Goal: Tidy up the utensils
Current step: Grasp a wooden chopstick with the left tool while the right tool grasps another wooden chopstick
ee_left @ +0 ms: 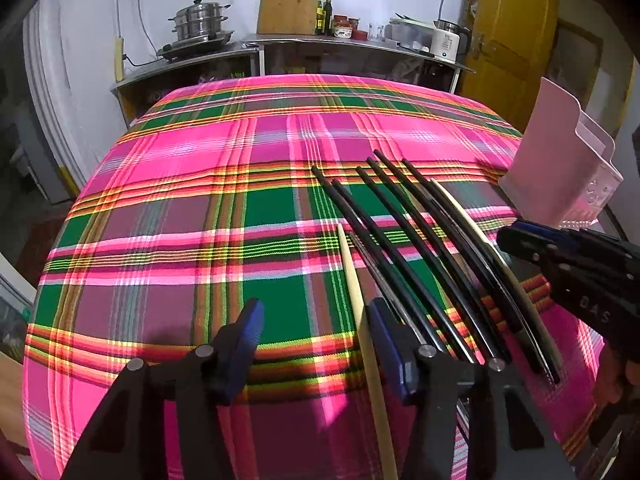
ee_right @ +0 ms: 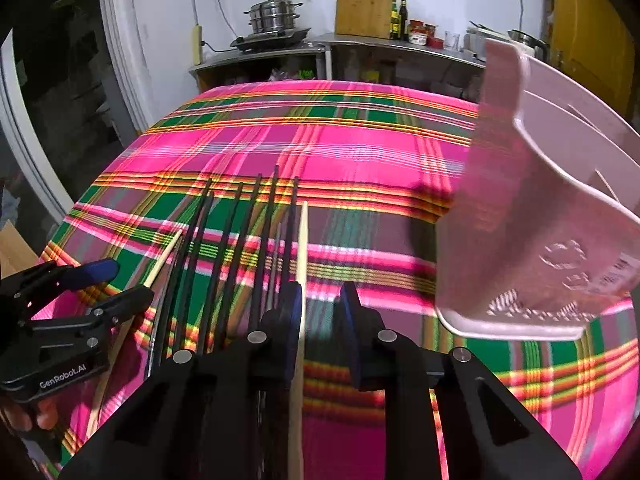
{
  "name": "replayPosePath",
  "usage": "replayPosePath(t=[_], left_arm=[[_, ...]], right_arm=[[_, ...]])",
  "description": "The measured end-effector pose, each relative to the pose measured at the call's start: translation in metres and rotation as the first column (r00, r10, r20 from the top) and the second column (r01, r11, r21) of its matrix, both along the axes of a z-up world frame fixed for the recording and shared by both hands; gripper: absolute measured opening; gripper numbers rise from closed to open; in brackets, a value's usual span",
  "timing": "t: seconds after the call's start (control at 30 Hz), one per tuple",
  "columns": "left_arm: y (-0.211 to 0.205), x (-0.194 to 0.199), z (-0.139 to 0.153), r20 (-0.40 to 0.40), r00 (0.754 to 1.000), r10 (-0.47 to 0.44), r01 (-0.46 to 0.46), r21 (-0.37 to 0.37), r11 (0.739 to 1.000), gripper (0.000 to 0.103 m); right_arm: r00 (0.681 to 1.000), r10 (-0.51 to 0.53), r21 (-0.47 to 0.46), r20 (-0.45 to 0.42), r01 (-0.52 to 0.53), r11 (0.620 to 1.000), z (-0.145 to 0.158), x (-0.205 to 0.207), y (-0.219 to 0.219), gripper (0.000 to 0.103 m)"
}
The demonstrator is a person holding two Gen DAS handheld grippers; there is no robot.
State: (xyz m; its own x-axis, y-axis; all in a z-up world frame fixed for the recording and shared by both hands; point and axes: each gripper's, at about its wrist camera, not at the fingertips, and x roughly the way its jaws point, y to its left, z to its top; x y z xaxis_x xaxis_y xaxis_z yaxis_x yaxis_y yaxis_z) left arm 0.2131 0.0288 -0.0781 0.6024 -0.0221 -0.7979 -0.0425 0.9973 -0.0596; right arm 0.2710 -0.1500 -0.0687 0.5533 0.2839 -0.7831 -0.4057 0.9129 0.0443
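Several black chopsticks (ee_left: 400, 220) (ee_right: 224, 240) lie side by side on the plaid tablecloth (ee_left: 200, 200), with a pale wooden chopstick on each flank. My left gripper (ee_left: 316, 316) (ee_right: 124, 282) is open; the left pale chopstick (ee_left: 352, 276) (ee_right: 162, 258) runs between its blue pads, close to the right one. My right gripper (ee_right: 322, 300) (ee_left: 516, 240) is open with a narrower gap; the right pale chopstick (ee_right: 304, 240) (ee_left: 472, 224) lies along the inner side of its left pad. A pink utensil holder (ee_left: 556, 168) (ee_right: 532, 208) stands upright at the right.
Behind the table runs a steel counter (ee_left: 340, 42) with a steamer pot (ee_left: 200, 20), a wooden cutting board (ee_left: 288, 2), bottles and a kettle (ee_left: 448, 40). A yellow door (ee_left: 516, 32) is at the back right. Bare cloth lies left of the chopsticks.
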Motion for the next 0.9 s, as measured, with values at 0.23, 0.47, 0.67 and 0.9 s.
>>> replayPosePath(t=[0.23,0.47,0.67,0.9], left_arm=[[0.002,0.003,-0.001,0.007,1.0,0.016,-0.016,0.004,1.0,0.049],[0.009,0.012,0.001,-0.004,1.0,0.027,-0.027,-0.052,0.998,0.047],[0.006,0.024,0.0,-0.012,1.0,0.009,-0.01,-0.037,0.999,0.045],[-0.001,0.032,0.0,-0.006,1.0,-0.008,0.008,0.01,1.0,0.033]], right_arm=[[0.999,0.025,0.0,-0.027,-0.025,1.0,-0.006,0.01,0.01,0.02],[0.999,0.011,-0.02,-0.05,-0.012,1.0,-0.008,0.023,0.013,0.019],[0.998,0.022,-0.043,-0.053,-0.025,0.999,-0.01,0.031,0.019,0.019],[0.997,0.017,-0.047,-0.072,-0.021,0.999,-0.01,0.045,0.025,0.018]])
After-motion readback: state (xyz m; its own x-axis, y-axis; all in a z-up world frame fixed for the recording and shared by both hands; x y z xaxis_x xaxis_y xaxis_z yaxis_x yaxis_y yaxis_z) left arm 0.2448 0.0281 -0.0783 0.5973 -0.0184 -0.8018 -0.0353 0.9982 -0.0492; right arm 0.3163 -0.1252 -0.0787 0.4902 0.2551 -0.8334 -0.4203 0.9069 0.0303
